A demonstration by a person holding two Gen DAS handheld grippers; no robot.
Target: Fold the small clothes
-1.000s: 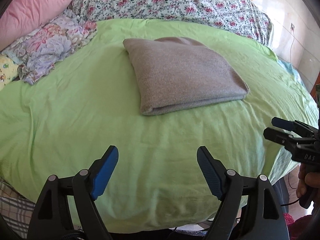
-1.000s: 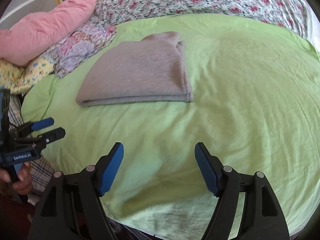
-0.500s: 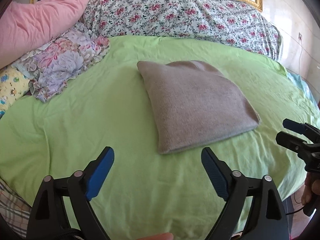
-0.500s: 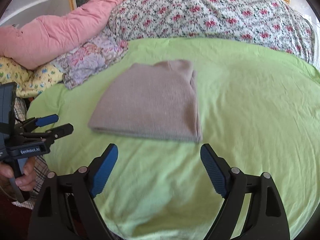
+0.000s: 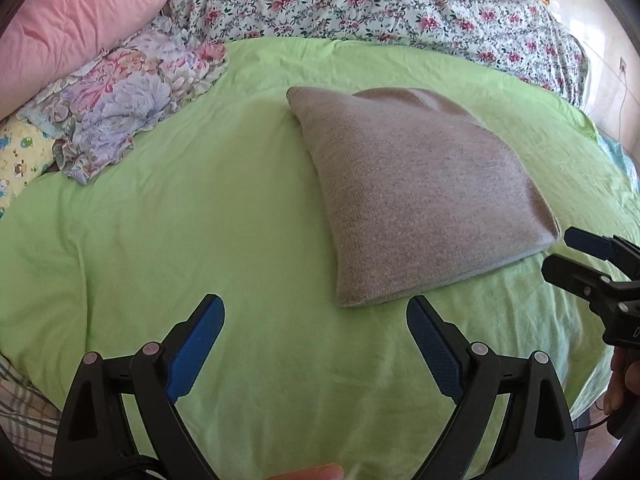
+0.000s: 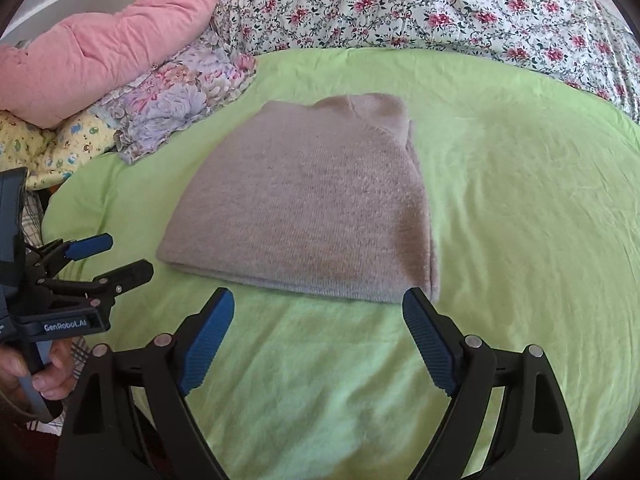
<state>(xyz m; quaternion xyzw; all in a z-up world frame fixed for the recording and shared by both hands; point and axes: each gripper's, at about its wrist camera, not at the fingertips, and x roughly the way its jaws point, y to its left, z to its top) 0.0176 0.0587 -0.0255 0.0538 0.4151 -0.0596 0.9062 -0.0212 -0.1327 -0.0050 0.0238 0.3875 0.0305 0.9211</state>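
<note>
A folded grey knit sweater (image 5: 420, 200) lies flat on the green sheet (image 5: 180, 220), with its collar at the far end. My left gripper (image 5: 314, 302) hovers open over the sheet just short of the sweater's near left corner, nothing between its blue pads. In the right wrist view the same sweater (image 6: 312, 208) fills the middle, and my right gripper (image 6: 319, 294) stands open at its near folded edge, not holding anything. Each gripper shows in the other's view: the right gripper (image 5: 560, 250) at the right edge, the left gripper (image 6: 128, 255) at the left, held by a hand.
A pink quilt (image 5: 80, 12), a ruffled floral cloth (image 5: 120, 100) and a yellow cartoon-print cloth (image 5: 16, 168) are piled at the left. Rose-print bedding (image 5: 360, 0) runs along the back. The bed's edge drops off at the right, beside the sweater.
Both grippers have moved forward toward the sweater, which now sits just beyond their fingertips. Both pairs of jaws have widened a little. The sweater itself has not moved.
</note>
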